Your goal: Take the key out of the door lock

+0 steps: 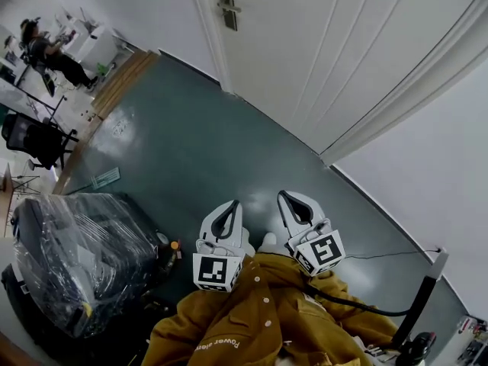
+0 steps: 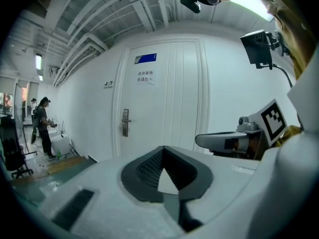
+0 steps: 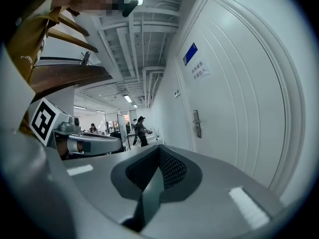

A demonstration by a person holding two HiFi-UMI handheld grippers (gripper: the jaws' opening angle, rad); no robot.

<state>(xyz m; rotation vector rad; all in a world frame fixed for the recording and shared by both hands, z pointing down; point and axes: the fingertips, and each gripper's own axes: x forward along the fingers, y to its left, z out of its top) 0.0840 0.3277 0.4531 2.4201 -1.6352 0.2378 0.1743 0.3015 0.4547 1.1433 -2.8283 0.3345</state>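
While the door lock point(image 1: 226, 6) stands far off, we hold the left gripper point(image 1: 231, 204) and right gripper point(image 1: 284, 196) closed, both empty.

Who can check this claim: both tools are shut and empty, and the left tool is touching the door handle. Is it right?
Wrong in one respect. The left tool and right tool are shut and empty, but the left tool is not touching the door handle: the left gripper view shows the handle far ahead of it.
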